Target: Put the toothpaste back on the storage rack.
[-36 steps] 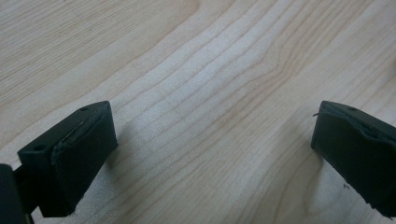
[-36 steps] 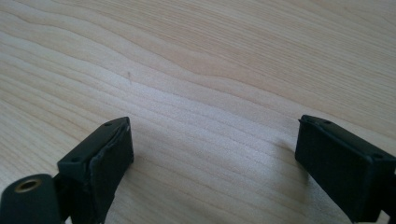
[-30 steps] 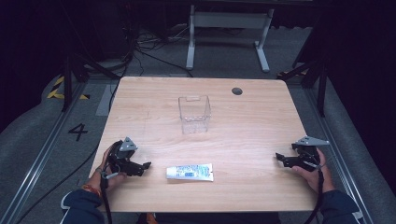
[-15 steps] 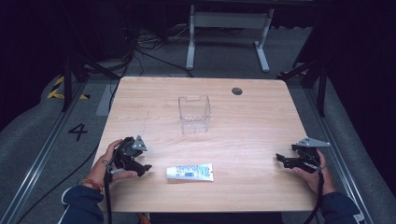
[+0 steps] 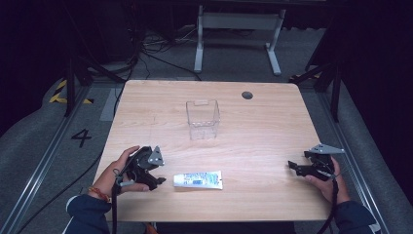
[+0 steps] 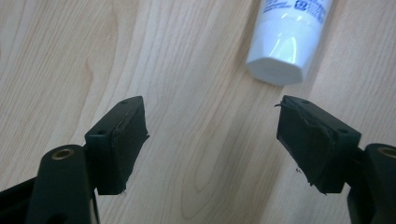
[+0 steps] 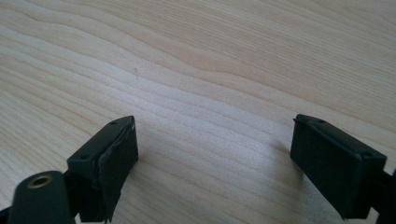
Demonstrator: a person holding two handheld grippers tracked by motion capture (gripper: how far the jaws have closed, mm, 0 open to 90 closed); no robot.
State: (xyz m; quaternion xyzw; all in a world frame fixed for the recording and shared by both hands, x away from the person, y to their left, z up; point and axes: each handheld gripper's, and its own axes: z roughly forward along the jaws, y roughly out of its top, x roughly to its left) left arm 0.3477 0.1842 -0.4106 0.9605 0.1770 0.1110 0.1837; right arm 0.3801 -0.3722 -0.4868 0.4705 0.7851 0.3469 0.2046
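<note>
A white tube (image 5: 198, 180) with blue print lies flat near the front of the wooden table (image 5: 263, 131). My left gripper (image 5: 157, 178) hovers just left of it, held in a person's hand, jaws pointing at the tube's cap end. In the left gripper view the tube's cap end (image 6: 280, 65) lies ahead and to the right of the left gripper (image 6: 212, 126). Its jaws have just been closing, but they stand apart with bare wood between them. My right gripper (image 5: 295, 167) rests at the right front of the table. The right gripper (image 7: 215, 149) is open over bare wood.
A clear plastic box (image 5: 202, 119) stands upright at the middle of the table, behind the tube. A dark round grommet (image 5: 247, 94) sits near the far edge. Cables and a metal frame (image 5: 238, 29) lie on the dark floor beyond the table.
My left gripper has lifted off the table and shifted right, closer to the tube. The right gripper and the tube have stayed put.
</note>
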